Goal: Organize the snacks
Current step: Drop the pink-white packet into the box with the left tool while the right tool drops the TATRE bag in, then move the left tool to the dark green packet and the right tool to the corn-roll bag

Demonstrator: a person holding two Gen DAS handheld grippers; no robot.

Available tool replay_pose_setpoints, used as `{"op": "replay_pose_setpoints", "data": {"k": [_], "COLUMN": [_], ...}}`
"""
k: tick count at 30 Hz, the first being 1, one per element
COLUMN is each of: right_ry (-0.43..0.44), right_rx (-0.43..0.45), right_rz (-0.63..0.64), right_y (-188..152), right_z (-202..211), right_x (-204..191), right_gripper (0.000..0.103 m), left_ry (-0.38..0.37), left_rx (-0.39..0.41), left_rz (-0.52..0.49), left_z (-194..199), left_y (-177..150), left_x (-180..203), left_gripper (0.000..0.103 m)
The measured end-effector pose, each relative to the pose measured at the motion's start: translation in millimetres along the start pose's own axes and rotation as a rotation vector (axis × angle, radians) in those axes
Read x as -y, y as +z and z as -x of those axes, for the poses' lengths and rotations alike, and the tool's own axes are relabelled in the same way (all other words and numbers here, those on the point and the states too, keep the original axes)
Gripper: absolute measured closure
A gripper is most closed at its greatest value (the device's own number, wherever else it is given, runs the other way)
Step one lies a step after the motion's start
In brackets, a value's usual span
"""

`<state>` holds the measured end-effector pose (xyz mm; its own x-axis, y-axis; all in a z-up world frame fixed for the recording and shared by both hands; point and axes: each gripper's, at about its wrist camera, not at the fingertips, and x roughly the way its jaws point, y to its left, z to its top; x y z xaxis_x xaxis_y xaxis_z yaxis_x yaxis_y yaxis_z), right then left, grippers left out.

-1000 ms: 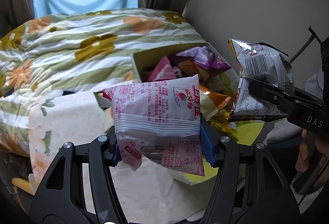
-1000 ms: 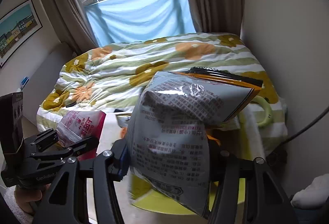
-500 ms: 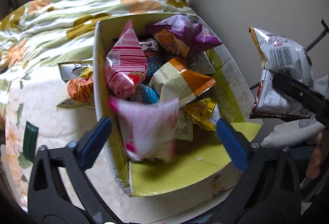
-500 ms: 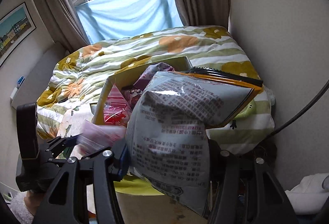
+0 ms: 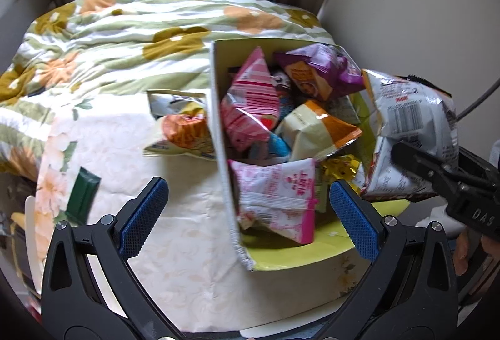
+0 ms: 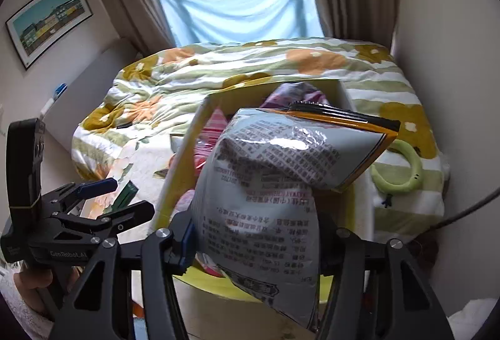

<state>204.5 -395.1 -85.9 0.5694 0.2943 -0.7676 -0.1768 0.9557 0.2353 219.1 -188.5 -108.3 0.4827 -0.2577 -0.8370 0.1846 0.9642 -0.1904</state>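
The left gripper point(image 5: 247, 208) has its blue-padded fingers point(image 5: 145, 216) spread wide and holding nothing, its jaws having just been opening, and the pink snack packet point(image 5: 276, 197) lies below them at the near end of the open cardboard box point(image 5: 220, 133), leaning on the box's left wall among the other snack bags. Left of the box, an orange snack bag point(image 5: 184, 130) rests on the floral cloth point(image 5: 175, 246). To the right, the right gripper point(image 6: 253, 241) clamps the silver snack bag point(image 6: 265, 208) above the box's right side.
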Motion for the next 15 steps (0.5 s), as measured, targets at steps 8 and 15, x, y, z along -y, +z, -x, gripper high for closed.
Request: {"op": "replay_pose_setpoints", "data": {"k": [8,15], "right_ry": [-0.002,-0.016], "right_rx": [0.012,0.060], "right_rz": [0.043,0.027], "right_y": [-7.2,-15.3], "right_z": [-21.3,-7.6], "right_x": [-10.1,-4.7], "right_gripper": [0.003,0.003], "left_ry": [0.044,0.048], "left_rx": [-0.007,0.002], "left_rz": [0.034,0.063], "left_z": [9.8,19.1], "left_y": [-13.9,-27.6], "left_x": [-20.3,-32.7], "left_gripper": [0.001,0.001]}}
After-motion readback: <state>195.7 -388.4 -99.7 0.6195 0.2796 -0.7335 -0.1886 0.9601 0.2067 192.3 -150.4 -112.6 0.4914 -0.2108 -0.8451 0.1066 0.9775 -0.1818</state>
